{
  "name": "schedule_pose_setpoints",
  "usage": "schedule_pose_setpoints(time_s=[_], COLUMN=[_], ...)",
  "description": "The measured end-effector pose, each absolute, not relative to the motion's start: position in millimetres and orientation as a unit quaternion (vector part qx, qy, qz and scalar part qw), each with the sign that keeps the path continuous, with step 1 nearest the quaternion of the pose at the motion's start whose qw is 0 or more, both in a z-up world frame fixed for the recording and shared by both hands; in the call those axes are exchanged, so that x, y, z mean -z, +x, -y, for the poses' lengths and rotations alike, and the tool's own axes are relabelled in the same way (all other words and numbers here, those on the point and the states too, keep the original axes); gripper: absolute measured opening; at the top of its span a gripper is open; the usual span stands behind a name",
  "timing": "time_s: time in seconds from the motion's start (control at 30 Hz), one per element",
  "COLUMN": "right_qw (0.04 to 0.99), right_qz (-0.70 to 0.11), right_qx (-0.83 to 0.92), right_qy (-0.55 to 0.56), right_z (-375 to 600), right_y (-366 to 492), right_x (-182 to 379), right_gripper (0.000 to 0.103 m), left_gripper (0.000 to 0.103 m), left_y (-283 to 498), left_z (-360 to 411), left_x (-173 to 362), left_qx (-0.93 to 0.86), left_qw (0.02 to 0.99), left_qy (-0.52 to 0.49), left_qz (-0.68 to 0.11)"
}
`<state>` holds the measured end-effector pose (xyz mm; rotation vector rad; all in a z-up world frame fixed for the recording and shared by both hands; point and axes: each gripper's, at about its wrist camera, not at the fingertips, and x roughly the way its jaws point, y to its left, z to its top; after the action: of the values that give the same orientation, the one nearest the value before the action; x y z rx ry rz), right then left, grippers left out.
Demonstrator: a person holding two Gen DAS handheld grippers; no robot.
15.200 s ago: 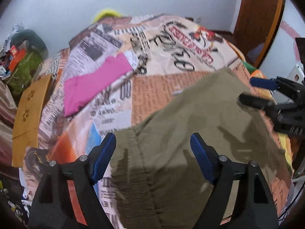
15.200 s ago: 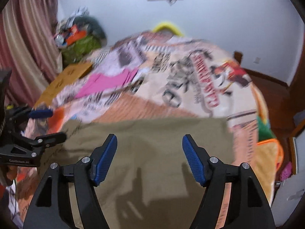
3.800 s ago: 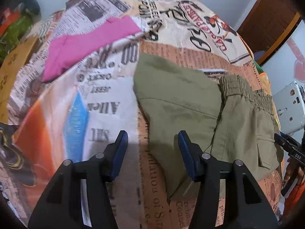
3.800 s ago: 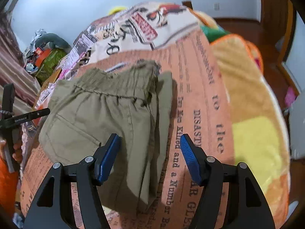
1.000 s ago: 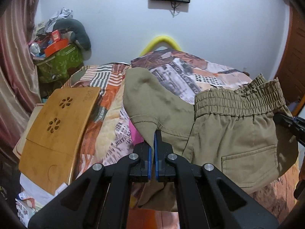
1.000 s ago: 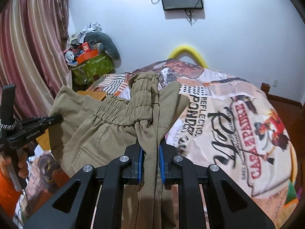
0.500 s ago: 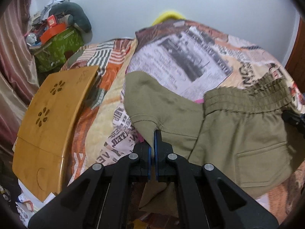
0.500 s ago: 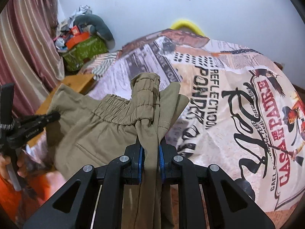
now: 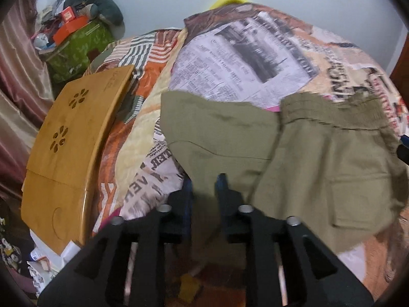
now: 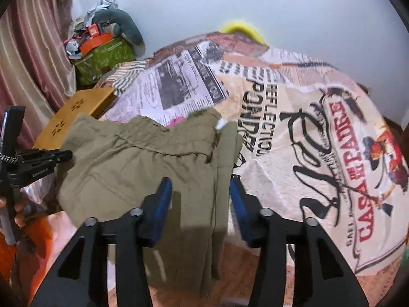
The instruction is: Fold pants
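The olive pants (image 9: 294, 153) lie folded on the newspaper-print bedspread (image 9: 242, 58), waistband toward the far side and a back pocket facing up. My left gripper (image 9: 204, 181) sits at their near left edge. Its jaws are opening, a narrow gap shows, and loose cloth lies between the pads without being pinched. My right gripper (image 10: 199, 189) stands over the right side of the pants (image 10: 143, 168). Its jaws are opening too, spread wide, with the folded edge lying loose between them. The right wrist view shows the left gripper (image 10: 46, 161) at the pants' left edge.
A pink garment (image 10: 176, 121) peeks out from under the waistband. A wooden lap tray (image 9: 69, 140) leans at the bed's left side. Behind it are a green box (image 9: 76, 46) piled with clutter and a curtain (image 10: 33, 51). Beyond the bed's head is a white wall.
Both grippers came down with the pants, which now rest on the bedspread. Both pairs of jaws, shut on the cloth before, have parted and let go of it.
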<state>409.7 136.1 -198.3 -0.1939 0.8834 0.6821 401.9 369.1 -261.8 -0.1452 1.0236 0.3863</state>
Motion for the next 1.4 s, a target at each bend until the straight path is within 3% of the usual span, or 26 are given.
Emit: schedule_pose_setpoints(time_s=[0.2,0.47,0.77,1.17,1.37,1.4], right_qw=[0.859,0.883,0.902,0.920,0.924,0.924], right_qz=[-0.373,-0.274,-0.178,-0.082,-0.058,-0.059], right_qx=[-0.331,-0.366,-0.385,-0.382,-0.376,-0.376], right_qy=[-0.113,-0.110,-0.080,-0.028,-0.028,-0.026], right_z=[-128.3,-97.8,-59.9,-26.5,-19.5,-16.1], right_y=[380.2,301.8,206.5,109.4,81.5,79.5], right_x=[149.1,52.3,-12.4,-48.2,-49.7,-50.0], right_gripper=[0.047,0.049,0.049,0.049,0.050,0.053], left_gripper=[0.049,0.050,0.051,0.053,0.066,0.070], left_y=[369.7,296.2,168.2,40.0,-1.5,-4.8], left_z=[-340.3,-294.1,-225.9,-151.6,-137.3,-135.5], left_x=[198.0,93.6,2.6,-36.2,-44.0,-44.5], left_qx=[-0.176,-0.170,-0.144,-0.126,-0.116,-0.116], left_qw=[0.881,0.925,0.966,0.987,0.991,0.991], left_qy=[-0.048,-0.037,-0.018,0.011,0.005,0.006], left_qz=[-0.437,-0.337,-0.213,-0.098,-0.065,-0.062])
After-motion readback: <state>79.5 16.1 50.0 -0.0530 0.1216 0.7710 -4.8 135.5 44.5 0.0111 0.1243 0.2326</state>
